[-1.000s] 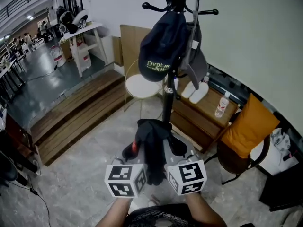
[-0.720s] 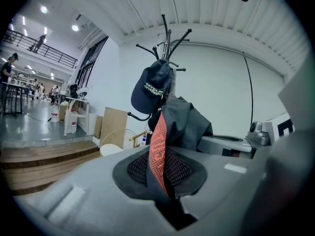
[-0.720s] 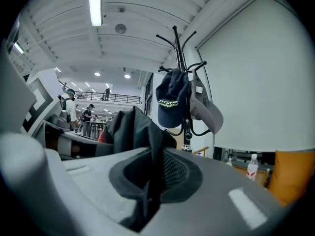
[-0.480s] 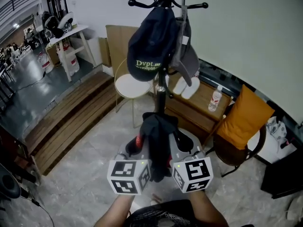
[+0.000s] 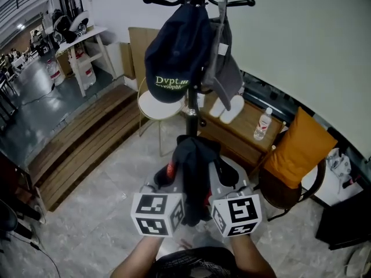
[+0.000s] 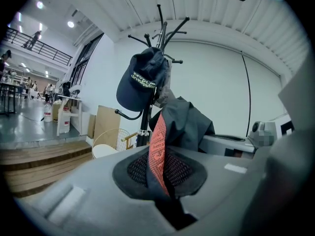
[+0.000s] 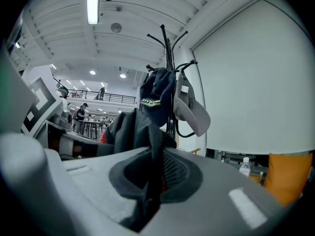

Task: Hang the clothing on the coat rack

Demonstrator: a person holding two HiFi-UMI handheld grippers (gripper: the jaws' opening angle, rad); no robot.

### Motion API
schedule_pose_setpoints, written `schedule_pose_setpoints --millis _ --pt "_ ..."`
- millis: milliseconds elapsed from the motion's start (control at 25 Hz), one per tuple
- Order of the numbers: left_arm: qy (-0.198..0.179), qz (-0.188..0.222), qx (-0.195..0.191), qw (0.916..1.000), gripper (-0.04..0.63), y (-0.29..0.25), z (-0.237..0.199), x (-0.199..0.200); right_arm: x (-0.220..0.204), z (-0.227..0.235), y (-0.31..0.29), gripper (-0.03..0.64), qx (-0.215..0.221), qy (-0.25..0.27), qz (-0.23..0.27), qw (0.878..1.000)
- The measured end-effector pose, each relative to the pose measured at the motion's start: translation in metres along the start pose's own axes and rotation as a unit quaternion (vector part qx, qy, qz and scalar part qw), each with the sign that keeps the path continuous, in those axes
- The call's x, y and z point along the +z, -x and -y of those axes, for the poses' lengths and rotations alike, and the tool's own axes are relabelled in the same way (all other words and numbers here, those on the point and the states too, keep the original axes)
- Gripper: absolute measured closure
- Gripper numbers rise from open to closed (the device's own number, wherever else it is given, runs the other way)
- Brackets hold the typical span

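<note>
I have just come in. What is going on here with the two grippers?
A person holds up a black garment with a red strip before the coat rack, the left gripper and the right gripper both shut on it. A navy cap and a grey cap hang on the rack. The garment is not yet hung.

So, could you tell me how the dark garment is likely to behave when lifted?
Probably floppy: the dark garment bunches and droops between the left gripper and right gripper. Likely light: both hold it by thin pinched folds. Hanging ends might swing.
</note>
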State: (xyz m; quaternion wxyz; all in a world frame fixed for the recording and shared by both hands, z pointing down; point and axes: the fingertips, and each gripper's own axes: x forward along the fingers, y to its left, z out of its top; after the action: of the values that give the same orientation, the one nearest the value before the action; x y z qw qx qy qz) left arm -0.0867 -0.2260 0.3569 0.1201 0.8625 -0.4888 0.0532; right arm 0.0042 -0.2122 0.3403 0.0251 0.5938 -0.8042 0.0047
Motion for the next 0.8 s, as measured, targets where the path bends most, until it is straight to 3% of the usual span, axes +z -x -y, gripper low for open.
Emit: schedule_pose_setpoints --millis 800 --pt "-0.015 0.026 0.028 0.9991 0.560 -0.056 0.004 0.034 0.022 0.053 -0.044 0.595 0.027 0.012 0.030 0.999"
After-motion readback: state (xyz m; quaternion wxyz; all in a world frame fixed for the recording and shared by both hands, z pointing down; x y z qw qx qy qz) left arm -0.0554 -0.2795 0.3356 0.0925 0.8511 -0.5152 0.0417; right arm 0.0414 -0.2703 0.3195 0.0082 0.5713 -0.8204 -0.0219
